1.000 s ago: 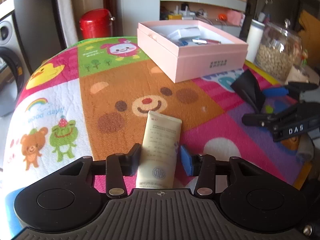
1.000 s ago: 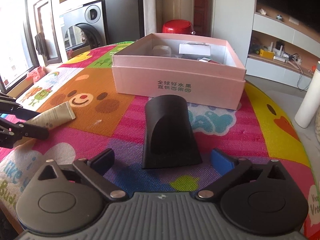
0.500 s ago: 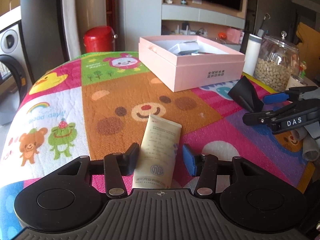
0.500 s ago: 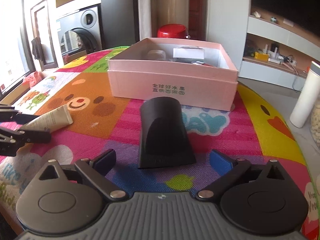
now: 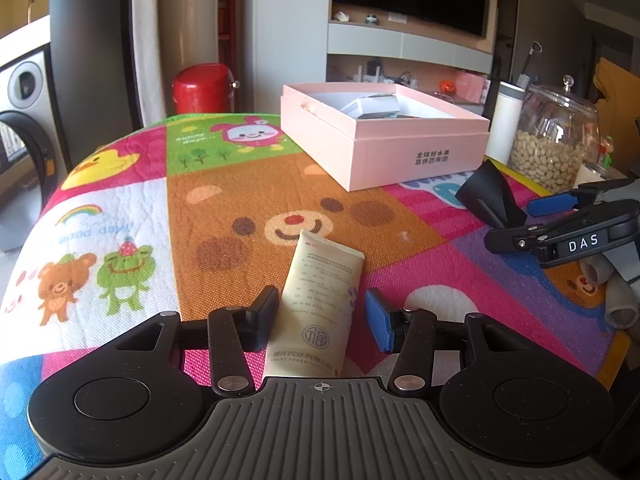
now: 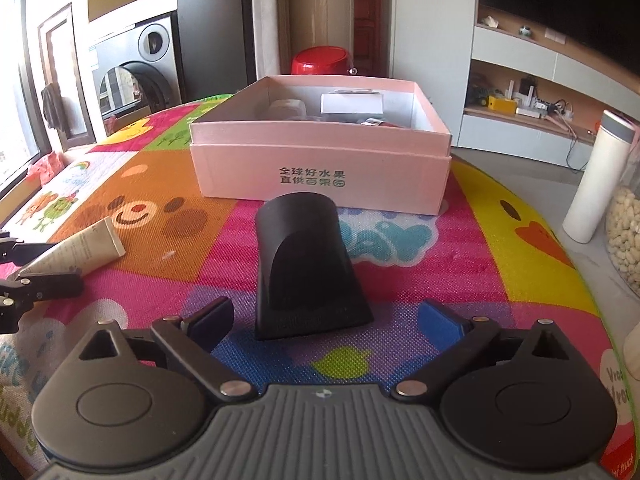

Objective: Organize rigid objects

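Note:
A cream tube [image 5: 320,300] lies on the cartoon play mat [image 5: 120,220], pointing away from me. My left gripper [image 5: 320,304] is open around its near half: the black pad sits at the tube's left edge and the blue pad stands a little off its right side. A black nozzle [image 6: 304,256] rests on the mat in front of the pink box [image 6: 240,172]. My right gripper [image 6: 324,314] is open wide, with the nozzle's broad end between the fingers and untouched. The pink box [image 5: 400,156] holds several small items.
A glass jar of beans [image 5: 556,140] and a white bottle [image 5: 504,124] stand right of the box. A red pot [image 5: 202,88] sits behind the table. The right gripper [image 5: 560,216] shows beside the nozzle [image 5: 488,196]. The left gripper [image 6: 24,268] shows at the tube [image 6: 80,252].
The left wrist view has tilted upward, showing more of the room behind the table. The tube stays between the left fingers. The right gripper has hardly moved.

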Action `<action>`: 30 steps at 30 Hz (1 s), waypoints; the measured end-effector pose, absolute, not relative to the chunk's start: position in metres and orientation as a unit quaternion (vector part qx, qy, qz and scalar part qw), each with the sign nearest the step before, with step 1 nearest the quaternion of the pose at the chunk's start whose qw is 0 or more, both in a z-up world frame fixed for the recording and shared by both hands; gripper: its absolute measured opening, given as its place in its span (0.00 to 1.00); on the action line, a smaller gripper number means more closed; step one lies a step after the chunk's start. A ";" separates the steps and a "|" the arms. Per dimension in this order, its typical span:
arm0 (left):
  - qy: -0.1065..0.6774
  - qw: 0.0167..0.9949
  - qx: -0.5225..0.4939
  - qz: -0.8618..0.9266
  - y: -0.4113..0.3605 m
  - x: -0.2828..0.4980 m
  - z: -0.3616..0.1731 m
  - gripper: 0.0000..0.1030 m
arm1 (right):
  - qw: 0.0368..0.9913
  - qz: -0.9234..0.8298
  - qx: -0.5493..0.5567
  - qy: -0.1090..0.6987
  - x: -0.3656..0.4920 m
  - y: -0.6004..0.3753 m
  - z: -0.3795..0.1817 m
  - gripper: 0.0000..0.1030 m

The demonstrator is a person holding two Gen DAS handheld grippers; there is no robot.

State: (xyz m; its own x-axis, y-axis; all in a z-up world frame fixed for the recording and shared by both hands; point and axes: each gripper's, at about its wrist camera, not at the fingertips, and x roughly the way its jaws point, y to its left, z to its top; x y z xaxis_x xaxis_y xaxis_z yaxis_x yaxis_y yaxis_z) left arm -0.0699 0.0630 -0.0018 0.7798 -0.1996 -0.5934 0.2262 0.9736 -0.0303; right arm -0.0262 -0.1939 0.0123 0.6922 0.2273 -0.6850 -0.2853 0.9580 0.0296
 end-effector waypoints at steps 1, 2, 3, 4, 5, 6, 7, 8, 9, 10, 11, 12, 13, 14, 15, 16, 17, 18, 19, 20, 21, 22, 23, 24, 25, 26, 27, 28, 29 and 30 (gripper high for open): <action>0.312 0.943 0.018 -0.115 0.064 -0.070 -0.002 0.51 | 0.918 0.143 -0.041 0.367 -0.026 -0.193 0.012 0.97; 0.313 0.943 0.013 -0.115 0.066 -0.069 -0.002 0.51 | 0.919 0.142 -0.042 0.366 -0.027 -0.192 0.012 0.97; 0.313 0.943 0.010 -0.115 0.066 -0.069 -0.002 0.49 | 0.919 0.142 -0.042 0.366 -0.027 -0.192 0.012 0.97; 0.313 0.943 0.008 -0.114 0.067 -0.069 -0.002 0.49 | 0.919 0.141 -0.040 0.366 -0.027 -0.192 0.012 0.97; 0.312 0.943 0.009 -0.114 0.067 -0.069 -0.002 0.49 | 0.919 0.139 -0.039 0.366 -0.027 -0.192 0.012 0.97; 0.311 0.944 0.012 -0.112 0.066 -0.070 -0.002 0.49 | 0.920 0.138 -0.040 0.366 -0.028 -0.191 0.012 0.96; 0.311 0.944 0.021 -0.109 0.065 -0.070 -0.002 0.49 | 0.920 0.137 -0.039 0.365 -0.028 -0.191 0.012 0.96; 0.309 0.945 0.032 -0.104 0.063 -0.071 -0.002 0.49 | 0.920 0.137 -0.037 0.365 -0.028 -0.191 0.012 0.96; 0.307 0.946 0.039 -0.099 0.063 -0.072 -0.003 0.49 | 0.920 0.137 -0.031 0.366 -0.027 -0.191 0.012 0.96; 0.307 0.946 0.034 -0.094 0.065 -0.071 -0.003 0.49 | 0.920 0.139 -0.024 0.366 -0.027 -0.191 0.012 0.96; 0.308 0.947 0.022 -0.092 0.069 -0.071 -0.003 0.49 | 0.920 0.139 -0.020 0.365 -0.028 -0.189 0.012 0.97; 0.309 0.947 0.013 -0.092 0.072 -0.070 -0.003 0.49 | 0.920 0.139 -0.020 0.366 -0.029 -0.186 0.012 0.97; 0.308 0.947 0.010 -0.092 0.073 -0.070 -0.003 0.49 | 0.920 0.140 -0.026 0.366 -0.029 -0.181 0.011 0.97; 0.308 0.947 0.011 -0.093 0.072 -0.071 -0.003 0.49 | 0.919 0.144 -0.037 0.366 -0.030 -0.177 0.010 0.97; 0.307 0.947 0.011 -0.093 0.071 -0.070 -0.003 0.49 | 0.918 0.147 -0.044 0.365 -0.031 -0.173 0.010 0.97; 0.308 0.947 0.013 -0.092 0.071 -0.070 -0.003 0.49 | 0.918 0.147 -0.046 0.365 -0.031 -0.172 0.010 0.97; 0.308 0.947 0.016 -0.091 0.069 -0.071 -0.003 0.49 | 0.918 0.147 -0.045 0.366 -0.029 -0.174 0.010 0.97; 0.308 0.947 0.018 -0.090 0.067 -0.070 -0.003 0.49 | 0.918 0.148 -0.042 0.366 -0.029 -0.176 0.010 0.97; 0.308 0.947 0.017 -0.088 0.067 -0.070 -0.003 0.49 | 0.918 0.148 -0.042 0.366 -0.028 -0.176 0.010 0.97; 0.310 0.947 0.015 -0.086 0.066 -0.070 -0.002 0.49 | 0.918 0.148 -0.043 0.366 -0.028 -0.176 0.010 0.97; 0.311 0.947 0.011 -0.085 0.065 -0.070 -0.001 0.48 | 0.918 0.149 -0.042 0.366 -0.028 -0.177 0.009 0.97; 0.310 0.947 0.011 -0.083 0.064 -0.070 -0.002 0.48 | 0.917 0.150 -0.035 0.368 -0.028 -0.178 0.010 0.97; 0.309 0.948 0.013 -0.079 0.063 -0.070 -0.002 0.49 | 0.918 0.149 -0.043 0.365 -0.030 -0.177 0.009 0.97; 0.309 0.948 0.015 -0.076 0.062 -0.070 -0.001 0.48 | 0.918 0.149 -0.043 0.364 -0.030 -0.178 0.009 0.97; 0.310 0.948 0.014 -0.073 0.062 -0.069 -0.001 0.48 | 0.918 0.150 -0.039 0.365 -0.029 -0.179 0.009 0.97; 0.310 0.948 0.012 -0.069 0.061 -0.070 -0.001 0.48 | 0.918 0.150 -0.039 0.365 -0.028 -0.178 0.009 0.97; 0.312 0.948 0.009 -0.067 0.061 -0.070 -0.001 0.48 | 0.918 0.150 -0.039 0.365 -0.028 -0.178 0.009 0.97; 0.313 0.947 0.008 -0.065 0.061 -0.070 0.000 0.47 | 0.918 0.150 -0.040 0.365 -0.028 -0.178 0.009 0.97; 0.316 0.947 0.010 -0.066 0.060 -0.071 0.000 0.47 | 0.918 0.150 -0.040 0.365 -0.029 -0.177 0.009 0.97; 0.318 0.946 0.011 -0.068 0.060 -0.071 0.000 0.47 | 0.918 0.150 -0.040 0.365 -0.028 -0.177 0.008 0.97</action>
